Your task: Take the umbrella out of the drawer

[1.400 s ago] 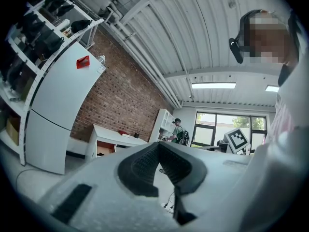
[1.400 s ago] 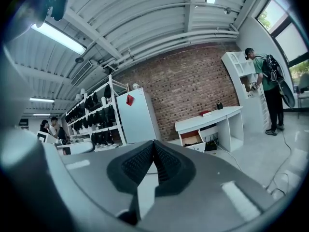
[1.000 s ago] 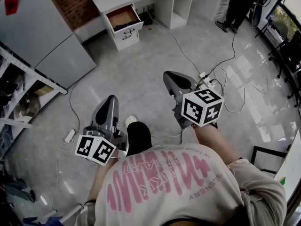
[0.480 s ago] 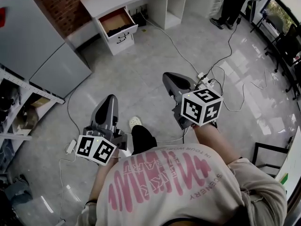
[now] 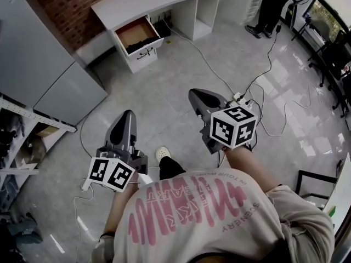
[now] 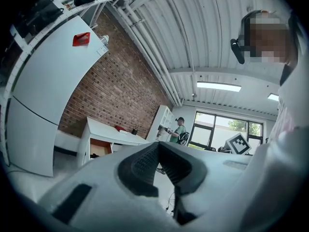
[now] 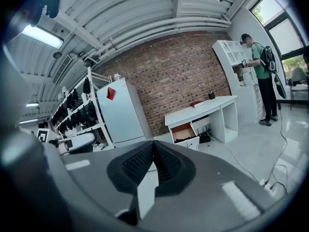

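head view showed the open drawer (image 5: 133,32) under the white tabletop (image 5: 148,1) far ahead across the floor (image 5: 175,75), well apart from both tools. inside it a dark, long shape lay along the front edge, most likely the umbrella (image 5: 140,45), though it was too small to be sure. its long axis ran crosswise to the line of approach. the left tool (image 5: 127,115) pointed almost straight at the drawer. the right tool (image 5: 196,95) sat off to the drawer's right, so the left looked slightly better lined up. left gripper view showed its jaws pressed together with nothing between them. right gripper view showed the same, with the drawer in sight beyond the tips. both would need to spread before any grasp.
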### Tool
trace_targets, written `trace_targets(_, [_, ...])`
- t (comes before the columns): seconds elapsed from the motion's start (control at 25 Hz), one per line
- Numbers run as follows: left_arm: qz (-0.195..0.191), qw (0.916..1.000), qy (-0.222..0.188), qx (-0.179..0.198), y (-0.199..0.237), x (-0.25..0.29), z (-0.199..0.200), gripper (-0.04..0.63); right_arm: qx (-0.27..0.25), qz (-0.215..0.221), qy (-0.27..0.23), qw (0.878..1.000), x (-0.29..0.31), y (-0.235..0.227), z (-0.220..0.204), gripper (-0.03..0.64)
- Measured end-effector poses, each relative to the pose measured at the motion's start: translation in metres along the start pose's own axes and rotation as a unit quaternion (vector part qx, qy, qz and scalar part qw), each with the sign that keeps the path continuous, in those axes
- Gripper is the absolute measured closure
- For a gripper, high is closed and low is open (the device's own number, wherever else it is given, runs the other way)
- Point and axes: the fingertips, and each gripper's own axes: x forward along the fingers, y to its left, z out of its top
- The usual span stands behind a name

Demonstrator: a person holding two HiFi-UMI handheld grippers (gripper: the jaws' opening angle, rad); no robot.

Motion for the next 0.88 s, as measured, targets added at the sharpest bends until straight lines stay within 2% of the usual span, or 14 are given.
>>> trace_targets(0.48, [-0.021,0.9996,0.01,0.013,0.073,0.069,0.042,0.591,0.025,-0.012,-0.012,1.0,0.093,-0.017,0.036,0.604])
trace_targets(0.88, [-0.028,0.9994,0.011,0.016,0.124,0.105,0.069,0.591,0.036,-0.012,-0.013,0.999,0.156,-0.022,0.06,0.604])
